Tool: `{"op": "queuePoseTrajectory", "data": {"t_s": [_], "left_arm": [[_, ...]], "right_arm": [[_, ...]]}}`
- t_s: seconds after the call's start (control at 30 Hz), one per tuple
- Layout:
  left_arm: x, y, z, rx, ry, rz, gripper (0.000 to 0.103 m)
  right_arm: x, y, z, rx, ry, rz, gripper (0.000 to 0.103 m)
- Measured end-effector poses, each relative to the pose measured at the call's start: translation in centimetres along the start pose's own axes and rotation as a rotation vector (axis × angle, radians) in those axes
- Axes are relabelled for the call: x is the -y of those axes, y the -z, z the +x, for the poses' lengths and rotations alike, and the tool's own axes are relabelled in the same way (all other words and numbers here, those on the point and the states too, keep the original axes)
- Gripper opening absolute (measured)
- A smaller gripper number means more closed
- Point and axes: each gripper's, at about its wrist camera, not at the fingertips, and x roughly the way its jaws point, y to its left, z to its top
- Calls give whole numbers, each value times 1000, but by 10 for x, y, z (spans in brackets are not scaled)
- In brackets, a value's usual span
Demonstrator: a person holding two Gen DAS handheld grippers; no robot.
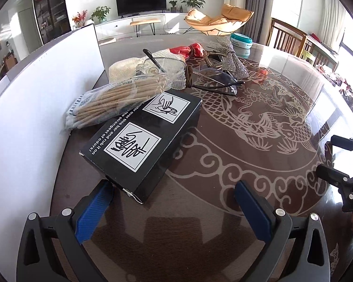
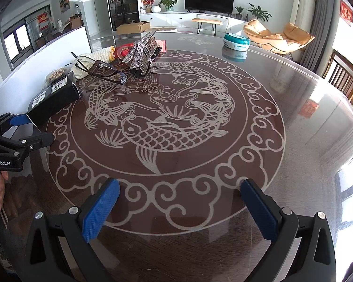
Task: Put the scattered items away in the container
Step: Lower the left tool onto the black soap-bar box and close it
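A black box (image 1: 143, 138) with white picture labels lies on the table just ahead of my open left gripper (image 1: 174, 199); its near corner is by my left blue pad (image 1: 94, 209). A bag of wooden sticks (image 1: 115, 98) rests on the box's far end. Behind lie a cream knitted cloth (image 1: 129, 68), dark glasses (image 1: 214, 80), a rhinestone bow clip (image 1: 230, 56) and a red packet (image 1: 188, 49). A white container wall (image 1: 23, 122) stands at the left. My right gripper (image 2: 178, 206) is open and empty over the table's front; it sees the box (image 2: 51, 101), glasses (image 2: 101, 70) and bow (image 2: 141, 54).
A teal round tin (image 2: 236, 42) sits at the table's far side. The glass-topped table (image 2: 176, 122) has a fish pattern. Wooden chairs (image 2: 346, 75) stand at the right. My left gripper (image 2: 28, 129) shows at the right wrist view's left edge.
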Motion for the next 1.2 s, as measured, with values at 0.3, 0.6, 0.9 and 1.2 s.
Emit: {"op": "queuePoseTrajectory", "data": {"t_s": [0.3,0.6,0.9,1.2], "left_arm": [[1,-3,2,0,-2,-1,103],[28,-32,20,-1,74,113,103],[47,-30,13,3,159,225,103],[27,-5,-1,5,102,142,103]], "right_arm": [[0,0,0,0,0,0,103],[0,0,0,1,-1,-2,103],[-1,0,0,1,-5,-7,103],[-1,0,0,1,-5,-7,103]]}}
